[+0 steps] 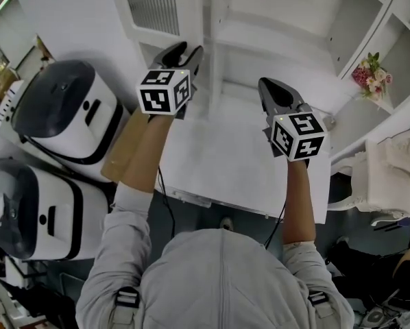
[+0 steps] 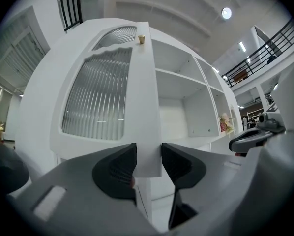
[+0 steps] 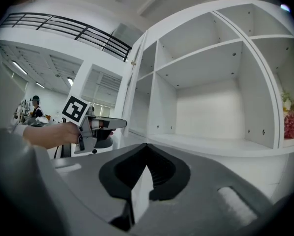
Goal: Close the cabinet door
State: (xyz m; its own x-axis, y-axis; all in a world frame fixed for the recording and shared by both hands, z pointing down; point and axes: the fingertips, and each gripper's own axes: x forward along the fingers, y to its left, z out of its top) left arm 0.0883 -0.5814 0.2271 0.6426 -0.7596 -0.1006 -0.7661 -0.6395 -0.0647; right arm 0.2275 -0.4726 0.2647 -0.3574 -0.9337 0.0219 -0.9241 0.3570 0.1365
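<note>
The white cabinet [image 1: 273,40] stands open, its shelves [image 3: 211,141] bare. Its door [image 2: 105,97] has a ribbed glass pane and a small brass knob [image 2: 141,39], and it swings out toward me, edge-on [image 1: 206,46] in the head view. My left gripper [image 2: 148,156] is open, and the door's free edge shows in the gap between its jaws; I cannot tell whether the pads touch it. In the head view the left gripper [image 1: 186,49] sits at that edge. My right gripper [image 3: 147,149] is shut with nothing in it, level before the open shelves [image 1: 270,84].
A white counter [image 1: 219,156] runs under both hands. Two white appliances with dark lids [image 1: 68,112] [image 1: 33,211] stand at the left, beside a brown box [image 1: 126,146]. A pink flower bunch [image 1: 371,74] sits on the right-hand shelf.
</note>
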